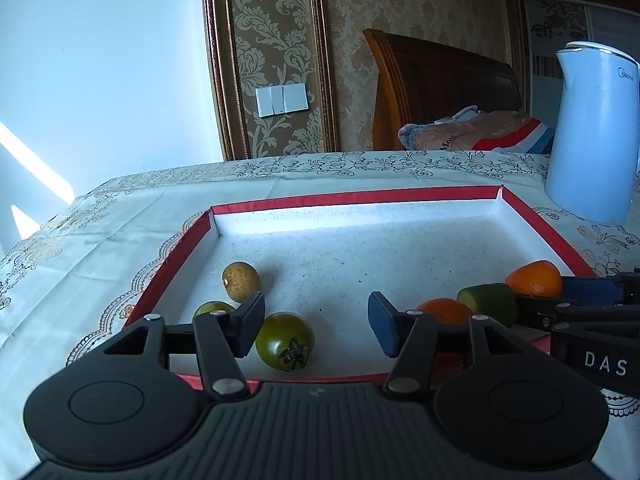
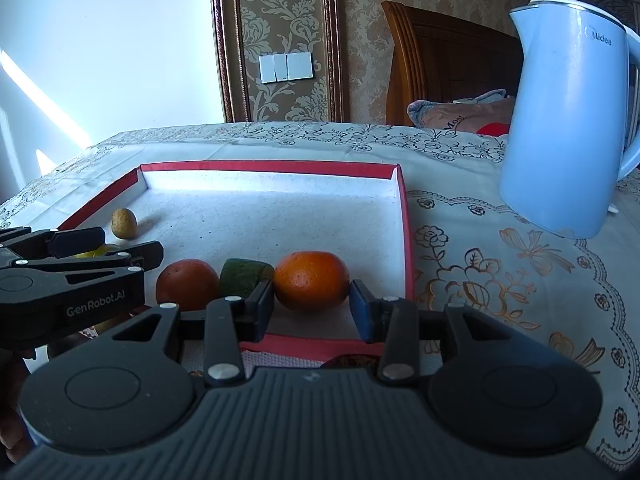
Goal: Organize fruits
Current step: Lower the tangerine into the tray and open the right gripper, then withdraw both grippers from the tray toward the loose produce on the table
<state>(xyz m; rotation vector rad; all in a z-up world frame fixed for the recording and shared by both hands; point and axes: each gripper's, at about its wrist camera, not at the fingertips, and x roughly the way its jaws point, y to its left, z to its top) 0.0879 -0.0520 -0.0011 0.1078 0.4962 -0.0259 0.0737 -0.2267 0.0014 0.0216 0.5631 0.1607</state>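
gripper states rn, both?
Left gripper: open, holding nothing; green tomato lies loose by one finger.
Right gripper: open around the orange; contact cannot be told.

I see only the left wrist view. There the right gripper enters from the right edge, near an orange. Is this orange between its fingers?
Observer: Yes. In the right wrist view the right gripper has one fingertip at each side of the orange. Whether they press it, I cannot tell.
Operator: Is there free floor to the right of that orange?
Observer: A little. A bare strip lies between it and the right wall of the tray.
Operator: Is anything left outside, in front?
Observer: One dark brownish thing shows just before the front wall, behind the gripper's fingers. It is too hidden to name.
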